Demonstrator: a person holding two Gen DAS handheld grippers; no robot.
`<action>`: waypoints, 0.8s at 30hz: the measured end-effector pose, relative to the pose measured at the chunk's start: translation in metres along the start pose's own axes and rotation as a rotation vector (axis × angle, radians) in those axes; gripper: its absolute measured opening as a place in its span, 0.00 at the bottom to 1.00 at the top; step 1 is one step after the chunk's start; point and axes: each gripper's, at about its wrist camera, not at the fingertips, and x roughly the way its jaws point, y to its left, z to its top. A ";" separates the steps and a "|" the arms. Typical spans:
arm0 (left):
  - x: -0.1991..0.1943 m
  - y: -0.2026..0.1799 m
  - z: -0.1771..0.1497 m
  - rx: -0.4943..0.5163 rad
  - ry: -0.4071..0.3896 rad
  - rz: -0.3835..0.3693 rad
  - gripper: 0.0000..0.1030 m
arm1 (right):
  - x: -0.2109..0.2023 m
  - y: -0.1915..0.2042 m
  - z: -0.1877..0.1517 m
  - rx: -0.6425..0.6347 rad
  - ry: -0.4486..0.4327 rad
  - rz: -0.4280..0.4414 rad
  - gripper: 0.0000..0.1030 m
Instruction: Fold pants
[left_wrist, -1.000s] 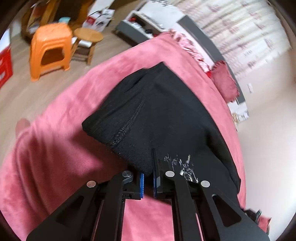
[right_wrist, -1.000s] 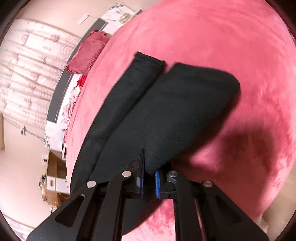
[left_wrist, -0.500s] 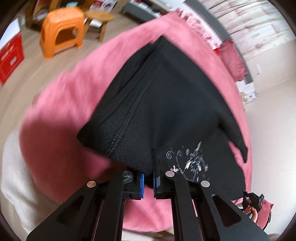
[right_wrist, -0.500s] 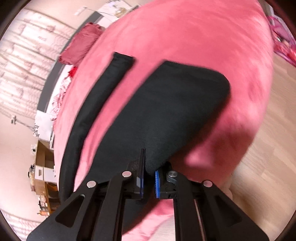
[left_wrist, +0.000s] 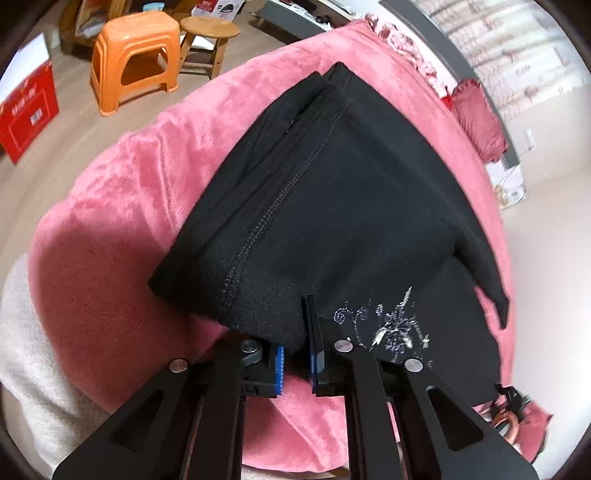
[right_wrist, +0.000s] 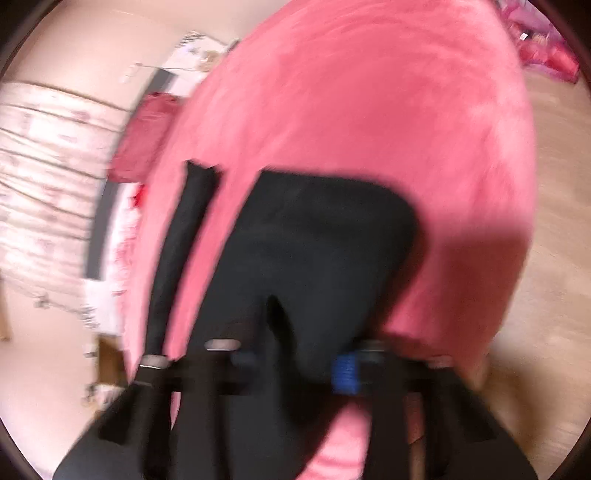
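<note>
Black pants lie on a pink blanket. A stitched seam runs down the folded part, and silver embroidery shows on the layer under it. My left gripper is shut on the near edge of the pants. In the blurred right wrist view the pants spread ahead, with one narrow leg lying apart to the left. My right gripper has its jaws spread, and cloth still lies between them.
An orange plastic stool and a wooden stool stand on the floor beyond the bed, with a red box at the left. A dark red cushion lies at the far side. Wooden floor is right of the bed.
My right gripper was clamped on the pants edge and has now opened, with the view swinging fast. My left gripper keeps its hold and has lowered the fold toward the blanket.
</note>
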 end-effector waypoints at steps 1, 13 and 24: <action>-0.001 -0.002 0.001 0.006 -0.002 0.008 0.07 | -0.003 0.006 -0.001 -0.032 -0.015 -0.011 0.07; 0.003 -0.003 -0.001 0.026 0.018 0.038 0.07 | -0.007 0.006 -0.001 -0.187 -0.143 -0.247 0.27; -0.081 0.012 0.012 -0.001 -0.341 0.110 0.75 | 0.013 0.109 -0.050 -0.413 -0.211 -0.342 0.77</action>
